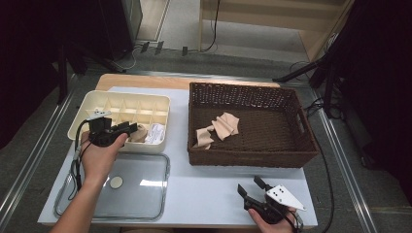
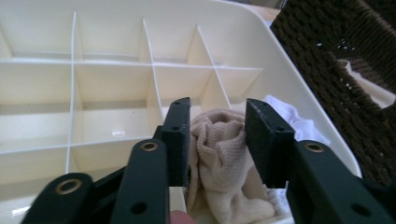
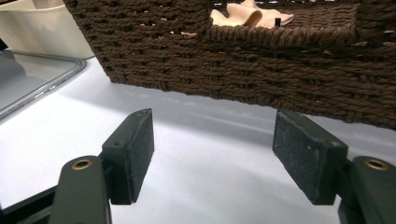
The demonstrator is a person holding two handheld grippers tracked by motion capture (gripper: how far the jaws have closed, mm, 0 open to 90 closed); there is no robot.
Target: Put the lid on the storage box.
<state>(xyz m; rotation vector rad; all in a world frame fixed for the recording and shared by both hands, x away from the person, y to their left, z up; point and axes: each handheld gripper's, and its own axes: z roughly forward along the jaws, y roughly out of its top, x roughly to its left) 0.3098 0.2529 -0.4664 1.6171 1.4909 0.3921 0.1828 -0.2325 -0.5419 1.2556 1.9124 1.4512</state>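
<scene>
Desk: pale blue-white top on a light wooden board, whose edge shows along the far side. Metal rails run down both long sides. Floor: grey carpet around the desk, paler smooth strip farther back. Light wooden furniture frame at the far end. Black stand legs at right and black cables trailing across the floor. Both outer edges of the room lie dark. Overhead light reflects off the desk.

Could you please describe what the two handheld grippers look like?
Both are black two-jaw tools. The left gripper trails a black cable along the forearm. The right gripper carries a grey three-cornered plate with small dark holes. Their jaws are flat, dark, rough-faced blocks on arms with brass-coloured rivets. No sleeves cover the forearms.
</scene>
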